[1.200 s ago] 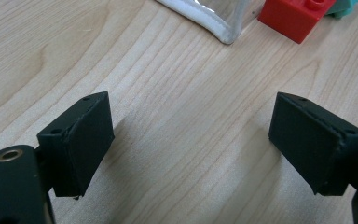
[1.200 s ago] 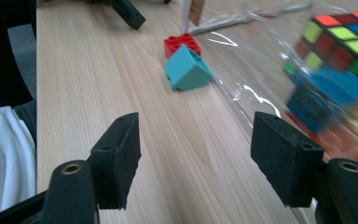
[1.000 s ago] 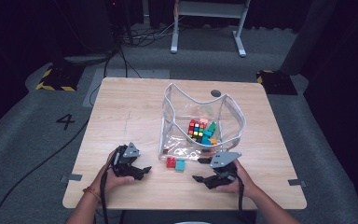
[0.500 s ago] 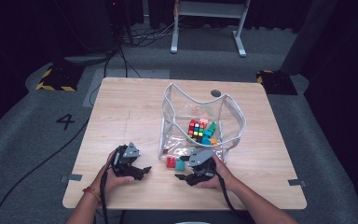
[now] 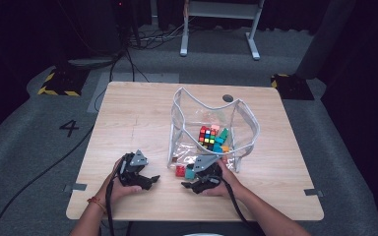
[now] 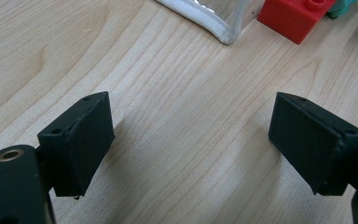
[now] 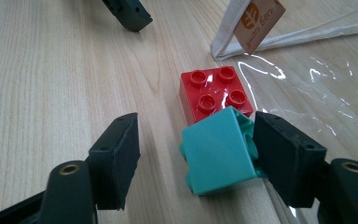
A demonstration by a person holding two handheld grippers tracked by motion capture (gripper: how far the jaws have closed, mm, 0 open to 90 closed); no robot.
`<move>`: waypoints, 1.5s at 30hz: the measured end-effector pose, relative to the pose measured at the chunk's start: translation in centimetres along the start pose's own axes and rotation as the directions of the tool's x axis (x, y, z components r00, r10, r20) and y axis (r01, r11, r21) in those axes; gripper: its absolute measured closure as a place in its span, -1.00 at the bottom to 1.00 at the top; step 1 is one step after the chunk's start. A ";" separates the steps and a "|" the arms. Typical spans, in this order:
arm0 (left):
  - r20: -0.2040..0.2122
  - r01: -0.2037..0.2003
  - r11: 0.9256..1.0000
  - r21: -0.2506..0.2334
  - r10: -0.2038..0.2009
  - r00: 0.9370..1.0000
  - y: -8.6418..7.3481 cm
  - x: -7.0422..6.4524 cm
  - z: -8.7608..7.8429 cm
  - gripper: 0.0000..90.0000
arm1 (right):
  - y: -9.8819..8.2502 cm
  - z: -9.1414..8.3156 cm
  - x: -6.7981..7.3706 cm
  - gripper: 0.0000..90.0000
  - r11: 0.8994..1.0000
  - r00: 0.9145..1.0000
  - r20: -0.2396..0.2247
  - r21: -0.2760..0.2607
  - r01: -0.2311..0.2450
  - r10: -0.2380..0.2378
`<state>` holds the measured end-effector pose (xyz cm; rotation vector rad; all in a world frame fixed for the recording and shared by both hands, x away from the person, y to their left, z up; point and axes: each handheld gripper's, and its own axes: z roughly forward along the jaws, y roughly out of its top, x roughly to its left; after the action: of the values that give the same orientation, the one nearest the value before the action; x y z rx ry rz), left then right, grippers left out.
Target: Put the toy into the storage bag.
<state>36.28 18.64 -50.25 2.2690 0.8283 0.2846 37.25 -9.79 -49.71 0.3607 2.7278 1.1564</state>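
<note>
A teal brick [image 7: 216, 156] lies tilted on the wood, leaning against a red four-stud brick [image 7: 214, 93]. My right gripper [image 7: 196, 126] is open around the teal brick. The brick sits close against the right-hand jaw, and a wide gap separates it from the other jaw. From above, both the red brick [image 5: 180, 170] and the teal brick [image 5: 190, 173] lie just in front of the clear bag [image 5: 177, 123], with the right gripper [image 5: 189, 181] on them. My left gripper [image 5: 150, 181] rests open to their left, with bare wood between its jaws [image 6: 191, 112].
The clear bag has a white-piped rim [image 6: 200, 14] and a tan label [image 7: 258, 18]. It holds a Rubik's cube [image 5: 206, 136] and several loose bricks. The table's front edge [image 5: 192, 219] is close behind both hands. The left gripper's jaw tip [image 7: 130, 11] lies beyond the bricks.
My right gripper has slid left along the table's front, from the bag's near right corner to the teal and red bricks. The left gripper has stayed put.
</note>
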 end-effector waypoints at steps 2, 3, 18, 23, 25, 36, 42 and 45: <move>0.000 0.000 1.000 0.000 0.000 1.000 0.0 0.0 0.0 -0.69 | 0.0 0.0 0.0 -0.24 1.000 1.000 -0.005 -0.005 0.006 -0.006; 0.000 -0.001 1.000 0.000 0.001 1.000 0.0 0.0 0.0 -0.69 | 0.0 -0.1 0.1 -0.18 1.000 1.000 0.002 0.000 -0.001 0.001; 0.000 0.000 1.000 0.000 0.000 1.000 0.0 0.0 0.0 -0.69 | -0.7 -0.9 0.9 0.27 0.998 0.998 0.044 -0.007 0.055 -0.055; 0.000 0.000 1.000 0.000 0.000 1.000 0.0 0.0 0.0 -0.69 | -1.1 -1.8 1.3 0.27 0.999 0.998 0.035 -0.006 0.047 -0.046; 0.000 0.000 1.000 0.000 0.000 1.000 0.0 0.0 0.0 -0.69 | -1.3 -2.2 1.4 0.27 0.999 0.999 0.029 -0.001 0.045 -0.045; 0.000 0.000 1.000 0.000 0.000 1.000 0.0 0.0 0.0 -0.69 | -3.9 -6.4 1.7 0.27 1.000 0.999 0.054 -0.030 0.003 -0.002; 0.000 0.000 1.000 0.000 0.000 1.000 0.0 0.0 0.0 -0.69 | -6.3 -9.0 0.7 0.27 0.998 0.994 0.106 -0.057 -0.027 0.033; 0.000 0.000 1.000 0.000 0.000 1.000 0.0 0.0 0.0 -0.69 | -7.6 -10.6 0.0 0.27 0.996 0.987 0.144 -0.070 -0.055 0.065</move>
<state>36.28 18.64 -50.25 2.2690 0.8287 0.2845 33.53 -22.17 -47.90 0.5012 2.5626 1.1816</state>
